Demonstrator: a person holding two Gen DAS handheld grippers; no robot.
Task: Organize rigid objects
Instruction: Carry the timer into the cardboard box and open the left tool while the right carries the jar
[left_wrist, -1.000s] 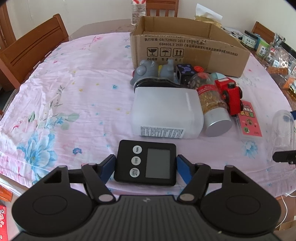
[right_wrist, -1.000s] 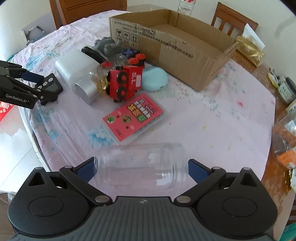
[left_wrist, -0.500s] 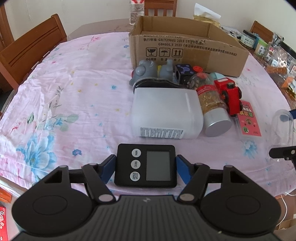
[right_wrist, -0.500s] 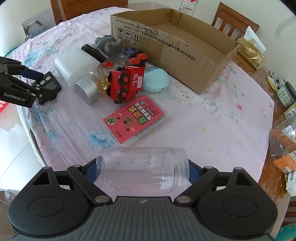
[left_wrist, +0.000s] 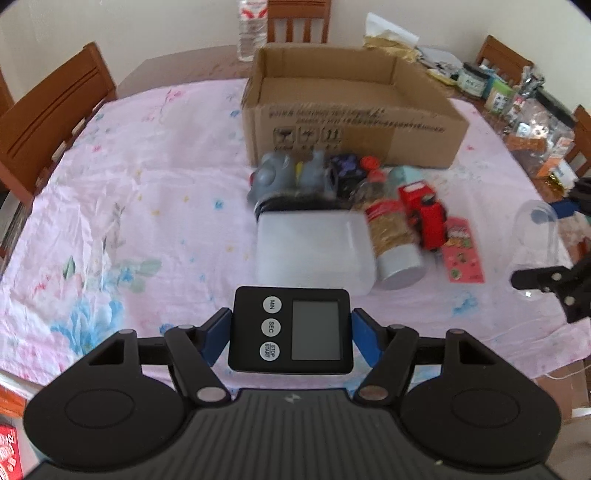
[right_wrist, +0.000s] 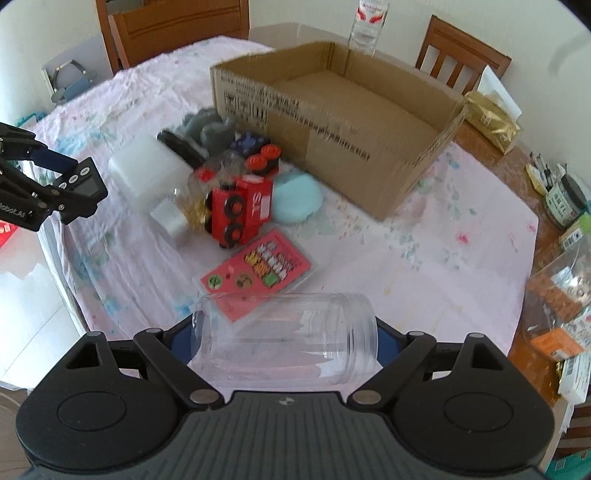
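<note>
Your left gripper (left_wrist: 291, 334) clamps the black timer (left_wrist: 290, 329) above the table's near edge; your right gripper (right_wrist: 284, 341) grips the clear jar (right_wrist: 286, 341) sideways, apparently lifted. The cardboard box (right_wrist: 369, 147) sits open toward the far edge.

Motion blur smears the print on the cardboard box (left_wrist: 354, 122) beyond reading. The white container (left_wrist: 314, 254) hides most of a black object behind it. The right gripper (left_wrist: 546, 243) is cut off by the frame edge.
</note>
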